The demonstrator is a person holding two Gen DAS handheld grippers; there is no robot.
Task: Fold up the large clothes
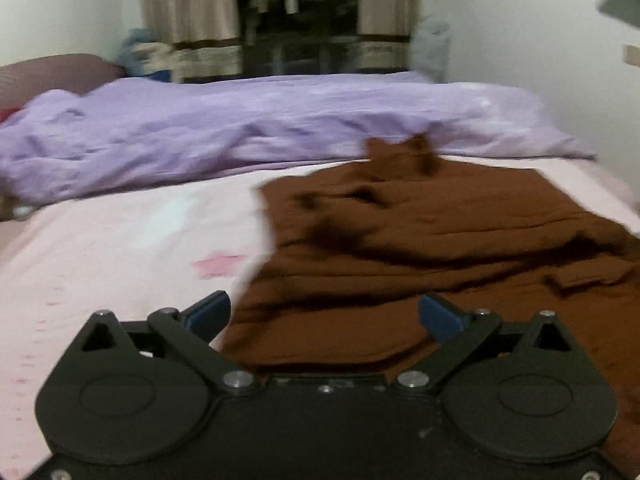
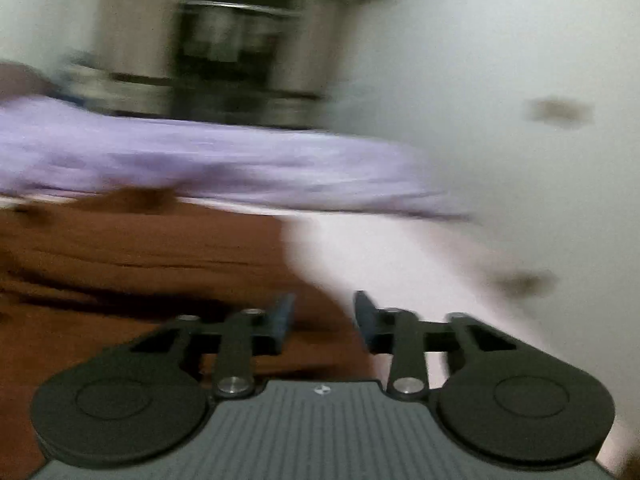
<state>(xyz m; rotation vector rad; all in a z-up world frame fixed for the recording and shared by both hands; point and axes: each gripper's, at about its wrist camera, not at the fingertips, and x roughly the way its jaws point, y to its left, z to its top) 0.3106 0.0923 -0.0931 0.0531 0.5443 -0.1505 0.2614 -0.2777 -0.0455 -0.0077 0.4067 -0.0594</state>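
A large brown garment (image 1: pixel 440 232) lies rumpled on the pink bed sheet (image 1: pixel 120 248), folded partly over itself, with a raised bunch at its far end. My left gripper (image 1: pixel 326 314) hovers over the garment's near left edge; its jaws stand wide open with nothing between the blue pads. In the blurred right wrist view the same brown garment (image 2: pixel 140 248) fills the lower left. My right gripper (image 2: pixel 325 320) is above its right edge, the jaws narrowly apart with a clear gap and no cloth pinched.
A crumpled purple duvet (image 1: pixel 240 128) runs across the bed behind the garment. A brown pillow (image 1: pixel 52 72) sits at the far left. Beige curtains (image 1: pixel 188 12) and a dark window lie beyond. A white wall (image 2: pixel 500 100) bounds the bed on the right.
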